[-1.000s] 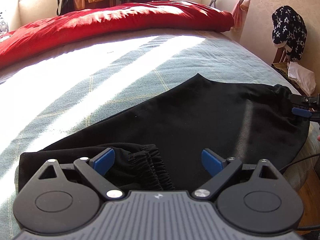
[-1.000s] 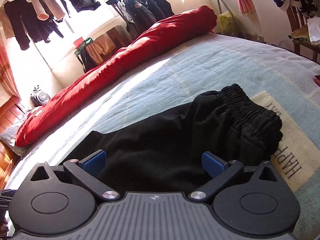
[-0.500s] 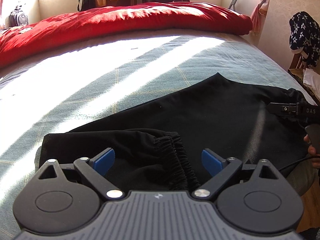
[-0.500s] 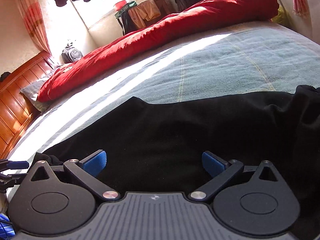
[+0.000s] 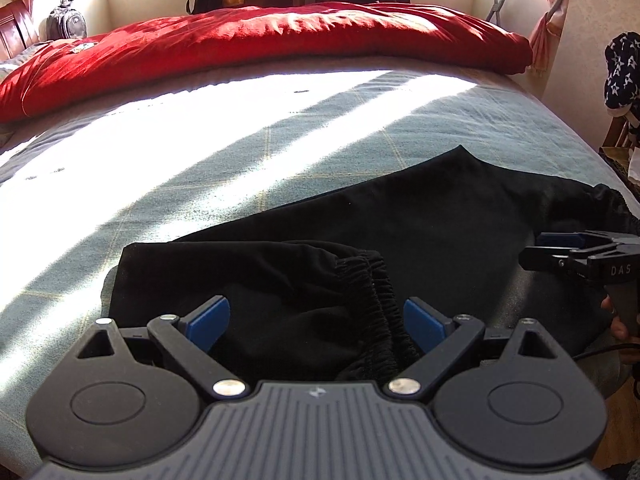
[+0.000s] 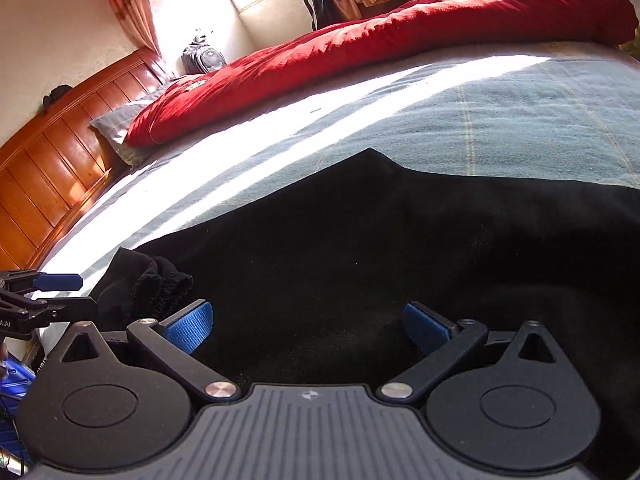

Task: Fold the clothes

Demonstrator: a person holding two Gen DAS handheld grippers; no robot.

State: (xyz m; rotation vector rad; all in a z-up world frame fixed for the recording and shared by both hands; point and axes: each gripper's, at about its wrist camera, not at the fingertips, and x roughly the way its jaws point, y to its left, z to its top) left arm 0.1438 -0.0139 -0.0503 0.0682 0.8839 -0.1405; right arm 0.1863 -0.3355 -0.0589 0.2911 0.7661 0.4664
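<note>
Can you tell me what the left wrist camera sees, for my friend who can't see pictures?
Black trousers lie on a grey-blue bed cover, one end with an elastic cuff folded onto the rest. The open left gripper hovers over that cuff, and the right gripper reaches in from the right edge. A red duvet lies behind.

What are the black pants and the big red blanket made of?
The black pants look like soft, matte knit cloth, maybe fleecy; the gathered cuff looks elastic. The red blanket looks like plush, slightly shiny fabric, with bright wrinkles in the sun.
</note>
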